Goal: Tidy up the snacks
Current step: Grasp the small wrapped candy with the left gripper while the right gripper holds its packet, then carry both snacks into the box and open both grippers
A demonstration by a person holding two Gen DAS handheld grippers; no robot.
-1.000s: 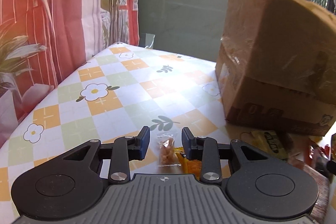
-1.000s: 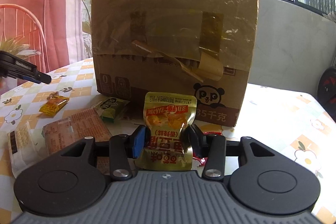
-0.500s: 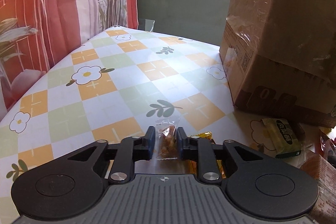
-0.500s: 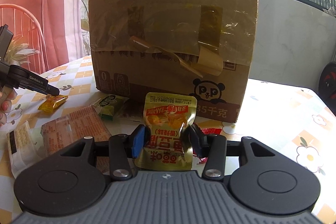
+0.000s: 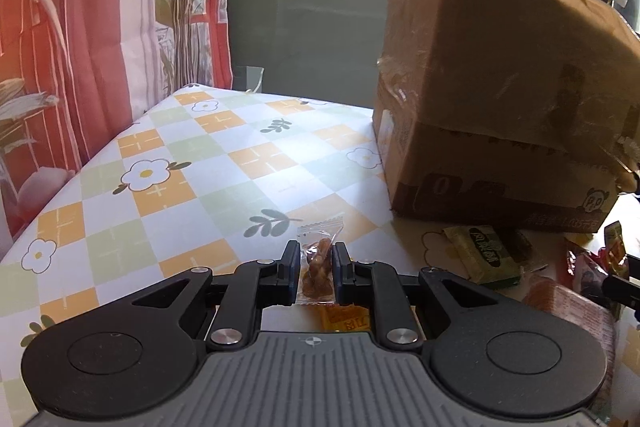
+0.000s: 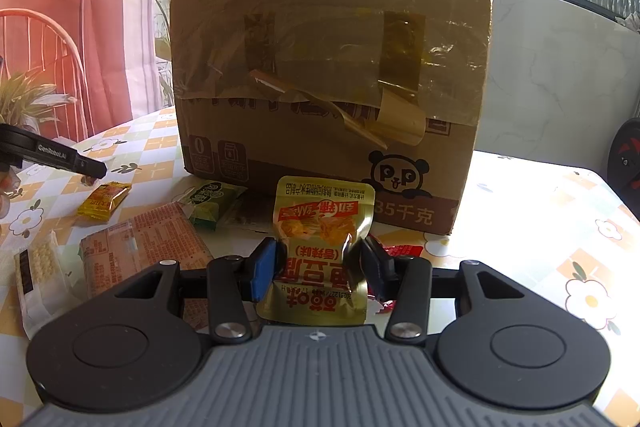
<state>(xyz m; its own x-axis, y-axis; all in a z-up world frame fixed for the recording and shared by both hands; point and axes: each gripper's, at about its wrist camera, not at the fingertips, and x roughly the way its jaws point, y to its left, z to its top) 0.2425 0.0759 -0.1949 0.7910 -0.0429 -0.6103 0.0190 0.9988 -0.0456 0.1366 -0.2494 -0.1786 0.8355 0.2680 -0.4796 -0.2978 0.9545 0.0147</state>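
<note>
Left wrist view: our left gripper (image 5: 316, 273) pinches the small clear crinkly snack packet (image 5: 318, 269) mid-body; we judge it light, soft, crushable.

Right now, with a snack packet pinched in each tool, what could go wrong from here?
1. The left tool pinches a small clear-wrapped snack by its narrow middle; the slick wrapper might slip out.
2. The right tool squeezes the gold pouch, which already buckles and may crumple further.
3. The cardboard box stands close ahead, so a forward swing could bump it.
</note>
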